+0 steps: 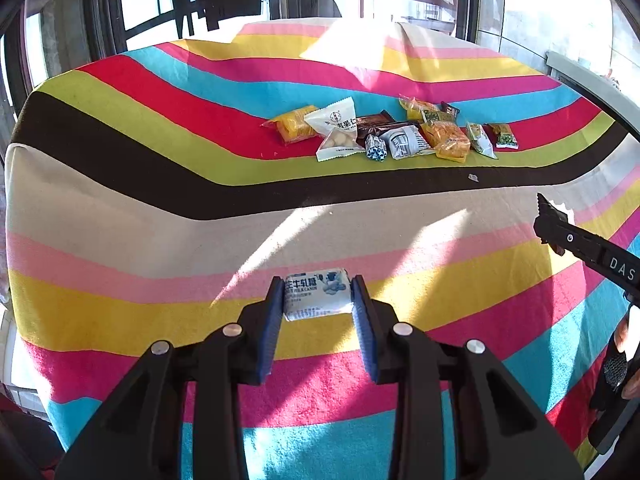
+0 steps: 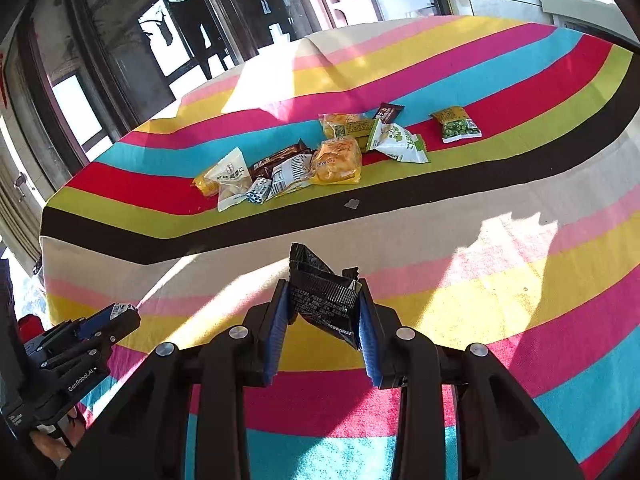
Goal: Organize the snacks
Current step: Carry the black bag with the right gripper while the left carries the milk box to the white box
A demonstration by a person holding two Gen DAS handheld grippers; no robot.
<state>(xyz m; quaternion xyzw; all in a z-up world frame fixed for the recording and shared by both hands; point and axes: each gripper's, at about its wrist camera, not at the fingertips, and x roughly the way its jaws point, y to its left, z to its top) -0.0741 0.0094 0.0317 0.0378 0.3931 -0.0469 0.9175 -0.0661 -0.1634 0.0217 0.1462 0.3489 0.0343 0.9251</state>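
Left tongs (image 1: 318,296) clamp white milk candy (image 1: 316,294); right tongs (image 2: 324,304) clamp black packet (image 2: 322,294), both lifted clear of snack pile (image 1: 392,132) for sorting.

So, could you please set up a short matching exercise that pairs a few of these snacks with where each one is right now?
Things:
1. white-and-blue milk candy packet
2. crumpled black foil snack packet
3. green pea packet with a clear window

Places:
A. lying on the striped cloth, at the right end of the snack row
B. clamped in the left claw
C. clamped in the right claw

Pairs: 1-B, 2-C, 3-A
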